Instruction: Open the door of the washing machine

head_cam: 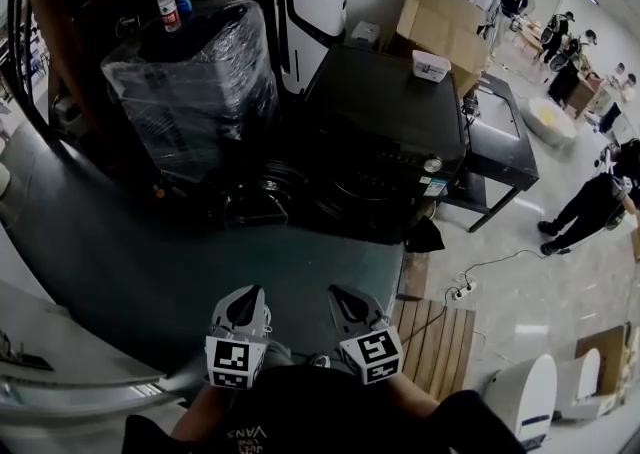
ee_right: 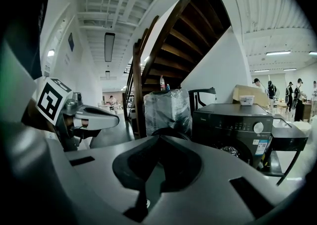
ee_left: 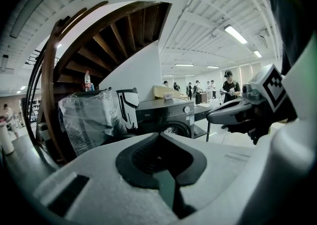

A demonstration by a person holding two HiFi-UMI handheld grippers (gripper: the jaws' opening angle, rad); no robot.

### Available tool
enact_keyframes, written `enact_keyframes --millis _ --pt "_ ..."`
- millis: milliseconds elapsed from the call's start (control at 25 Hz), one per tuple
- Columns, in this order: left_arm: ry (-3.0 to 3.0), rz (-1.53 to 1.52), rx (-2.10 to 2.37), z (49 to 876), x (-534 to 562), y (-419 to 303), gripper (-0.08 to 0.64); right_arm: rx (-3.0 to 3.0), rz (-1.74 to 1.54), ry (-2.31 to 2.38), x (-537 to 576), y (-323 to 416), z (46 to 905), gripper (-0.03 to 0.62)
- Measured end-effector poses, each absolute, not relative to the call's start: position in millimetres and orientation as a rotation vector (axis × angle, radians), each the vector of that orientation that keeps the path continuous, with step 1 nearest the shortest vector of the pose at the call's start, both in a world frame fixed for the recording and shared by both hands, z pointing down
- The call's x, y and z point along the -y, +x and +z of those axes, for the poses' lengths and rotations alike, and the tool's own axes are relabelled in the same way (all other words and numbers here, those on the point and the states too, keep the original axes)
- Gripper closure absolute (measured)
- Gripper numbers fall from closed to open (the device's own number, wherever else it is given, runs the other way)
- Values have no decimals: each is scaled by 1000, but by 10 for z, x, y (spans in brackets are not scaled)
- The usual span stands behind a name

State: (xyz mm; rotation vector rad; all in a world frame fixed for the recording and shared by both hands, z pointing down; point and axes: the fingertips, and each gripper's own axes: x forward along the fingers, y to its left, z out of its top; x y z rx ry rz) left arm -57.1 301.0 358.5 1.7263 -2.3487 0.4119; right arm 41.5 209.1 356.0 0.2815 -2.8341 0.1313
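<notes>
Head view: left gripper (head_cam: 250, 294) and right gripper (head_cam: 338, 294) side by side, both clenched shut, nothing between jaws. Black washing machine (head_cam: 385, 122) stands well ahead of both tips, slightly right; its door (ee_right: 229, 149) closed.

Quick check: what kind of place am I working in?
Likely an open workshop or test hall, not a home: a washing machine standing loose, a plastic-wrapped appliance beside it, a cardboard box behind.
</notes>
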Motion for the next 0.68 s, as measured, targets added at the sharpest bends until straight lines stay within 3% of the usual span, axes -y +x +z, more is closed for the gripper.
enact_keyframes --millis 680 --pt "1697 336 2375 3602 -3157 -565 543 2848 124 342 -2115 511 3523 589"
